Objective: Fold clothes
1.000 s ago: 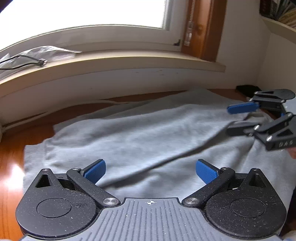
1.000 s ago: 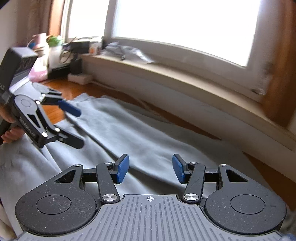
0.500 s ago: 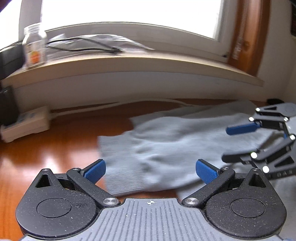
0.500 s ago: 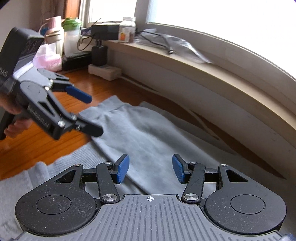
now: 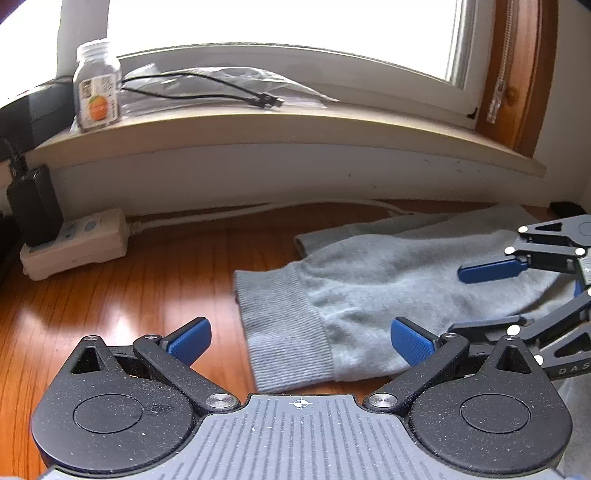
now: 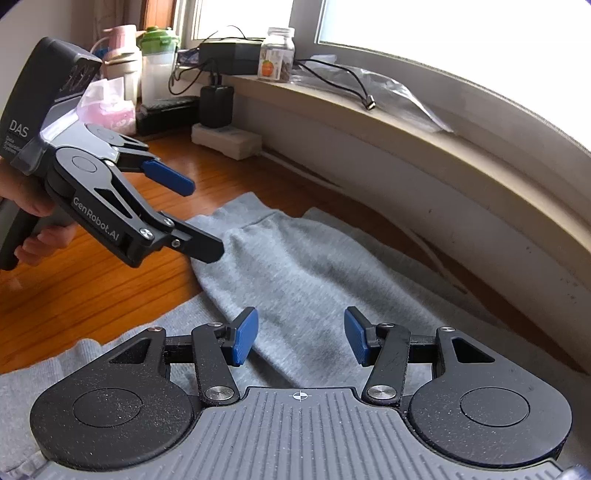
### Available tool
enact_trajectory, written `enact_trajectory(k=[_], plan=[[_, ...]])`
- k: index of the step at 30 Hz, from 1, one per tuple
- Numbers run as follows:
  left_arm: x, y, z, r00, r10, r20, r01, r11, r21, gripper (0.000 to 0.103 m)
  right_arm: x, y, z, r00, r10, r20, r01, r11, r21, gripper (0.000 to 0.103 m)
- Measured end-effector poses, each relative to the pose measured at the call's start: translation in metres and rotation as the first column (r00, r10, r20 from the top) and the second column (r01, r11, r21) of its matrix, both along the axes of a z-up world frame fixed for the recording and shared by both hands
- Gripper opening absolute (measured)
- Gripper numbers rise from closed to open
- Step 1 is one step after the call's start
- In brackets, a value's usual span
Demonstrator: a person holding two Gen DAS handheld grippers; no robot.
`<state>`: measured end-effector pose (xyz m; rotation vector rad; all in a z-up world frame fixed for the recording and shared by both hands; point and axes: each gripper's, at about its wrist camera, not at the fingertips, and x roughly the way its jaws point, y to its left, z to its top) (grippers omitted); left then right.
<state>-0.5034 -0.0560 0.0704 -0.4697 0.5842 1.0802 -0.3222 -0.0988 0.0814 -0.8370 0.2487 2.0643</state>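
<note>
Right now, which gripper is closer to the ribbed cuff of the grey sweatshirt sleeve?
Left. The left gripper hangs open just over the ribbed cuff, not touching it. The right gripper, also open, sits further along the sleeve over the plain grey fabric.

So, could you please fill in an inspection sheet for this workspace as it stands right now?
Surface: glossy wooden floor, bare beside the garment.
Job's things: grey sweatshirt lying flat, ribbed cuff of its sleeve toward the left gripper.
Clutter: glass jar and clear plastic bag on the windowsill; bottles further along the wall.
Grippers: left gripper open above the cuff, nothing held; right gripper open over the sleeve, nothing held.
Cables: black cable on the sill; white power strip with black adapter.
Surroundings: bright window, wooden frame.
</note>
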Motion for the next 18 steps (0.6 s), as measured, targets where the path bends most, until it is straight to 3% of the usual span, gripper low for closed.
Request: enact_trajectory(k=[18], plan=[[0.037, -0.021, 0.007, 0.996, -0.081, -0.034, 0.081, 0.997, 0.012, 0.103, 0.013, 0.003, -0.01, 0.998, 0.002, -0.061, -0.003, 1.0, -0.021, 0.051]])
